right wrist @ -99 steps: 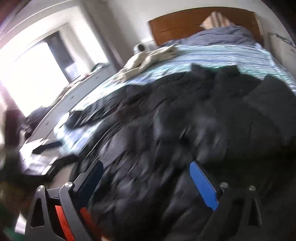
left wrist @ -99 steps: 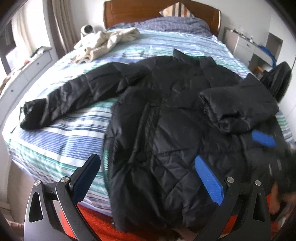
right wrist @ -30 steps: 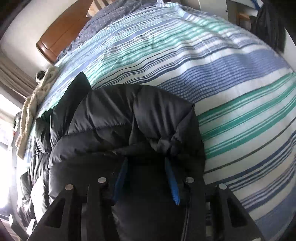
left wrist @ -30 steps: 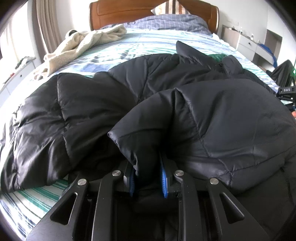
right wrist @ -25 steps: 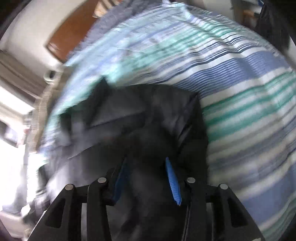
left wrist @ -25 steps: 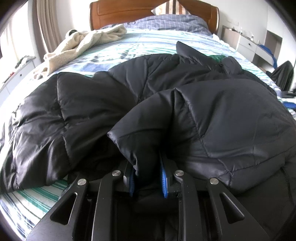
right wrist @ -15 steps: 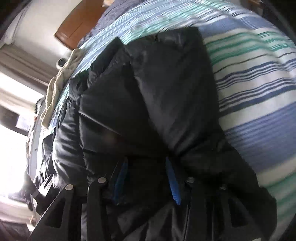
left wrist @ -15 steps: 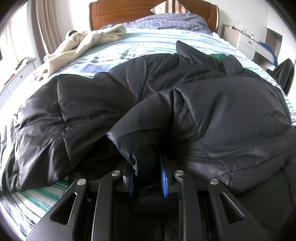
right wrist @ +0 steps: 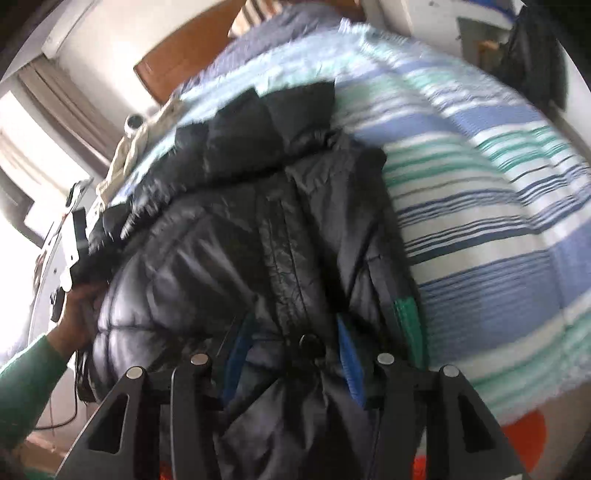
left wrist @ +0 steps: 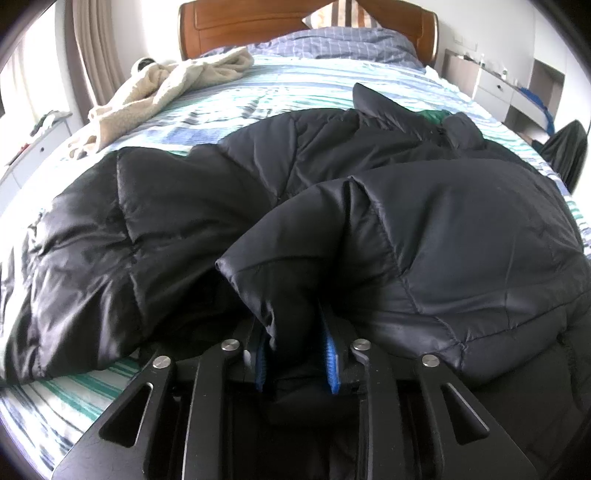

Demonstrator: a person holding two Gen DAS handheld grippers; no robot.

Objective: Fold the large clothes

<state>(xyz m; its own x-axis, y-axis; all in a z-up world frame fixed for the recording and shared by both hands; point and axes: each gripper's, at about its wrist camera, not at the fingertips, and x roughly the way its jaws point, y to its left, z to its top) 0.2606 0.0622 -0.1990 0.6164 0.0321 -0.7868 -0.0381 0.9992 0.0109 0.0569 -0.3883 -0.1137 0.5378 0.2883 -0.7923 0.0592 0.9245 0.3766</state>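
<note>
A black quilted puffer jacket (left wrist: 461, 240) lies bunched on the striped bed (left wrist: 303, 88). My left gripper (left wrist: 295, 358) sits low at the near edge. A thick fold of the jacket fills the gap between its blue pads (left wrist: 331, 362); the jaws are opening, with the fabric still against both pads. In the right wrist view the jacket (right wrist: 258, 221) spreads away, placket and a snap button running into my right gripper (right wrist: 291, 358). Its jaws are also opening, and bunched fabric still fills them. A hand in a green sleeve (right wrist: 33, 365) shows at the left.
A cream fleece throw (left wrist: 166, 92) lies at the bed's far left, near the wooden headboard (left wrist: 295, 22). Blue pillows (left wrist: 332, 44) sit at the head. A white dresser (left wrist: 495, 88) and a dark bag (left wrist: 569, 147) stand on the right. Orange floor (right wrist: 524, 435) shows below the mattress.
The right gripper swept across the bed, dragging the jacket's edge with it, so much more of the jacket now shows ahead. The left gripper stayed put and its pads parted slightly.
</note>
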